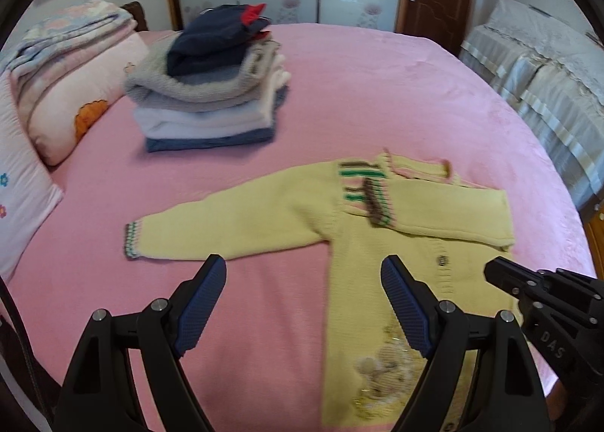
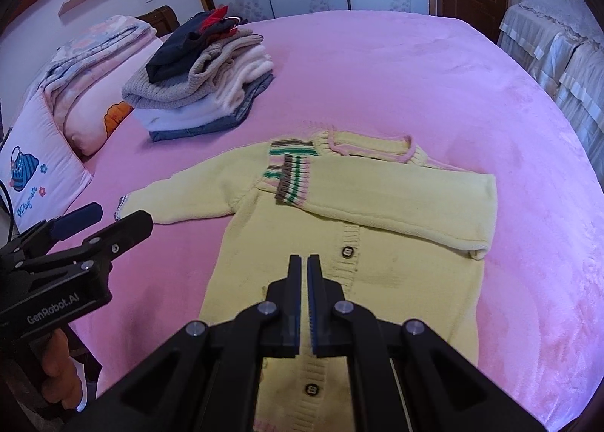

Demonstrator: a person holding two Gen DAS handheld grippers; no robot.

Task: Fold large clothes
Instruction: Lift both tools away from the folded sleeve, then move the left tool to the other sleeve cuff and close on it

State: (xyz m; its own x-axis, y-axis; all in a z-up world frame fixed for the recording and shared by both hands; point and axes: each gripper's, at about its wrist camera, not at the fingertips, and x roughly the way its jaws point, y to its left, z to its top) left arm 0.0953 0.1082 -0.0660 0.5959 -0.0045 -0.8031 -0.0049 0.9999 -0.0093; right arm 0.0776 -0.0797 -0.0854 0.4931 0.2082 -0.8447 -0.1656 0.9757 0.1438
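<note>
A yellow knitted cardigan (image 1: 287, 213) (image 2: 339, 220) lies flat, buttoned side up, on the pink bed (image 1: 377, 92) (image 2: 415, 92). One sleeve is folded across its chest; the other sleeve (image 1: 211, 228) (image 2: 188, 190) stretches out to the left. My left gripper (image 1: 304, 273) (image 2: 113, 218) hovers open above the bedspread beside the cardigan's left edge, below the outstretched sleeve, with nothing between its fingers. My right gripper (image 2: 305, 262) (image 1: 498, 273) is shut and empty, above the button strip in the middle of the cardigan.
A stack of folded clothes (image 1: 207, 103) (image 2: 196, 92) sits at the back left of the bed. Pillows and a folded quilt (image 1: 68, 65) (image 2: 75, 65) lie along the left side. Covered seats (image 1: 536, 65) stand on the right. A hand (image 2: 56, 375) holds the left gripper.
</note>
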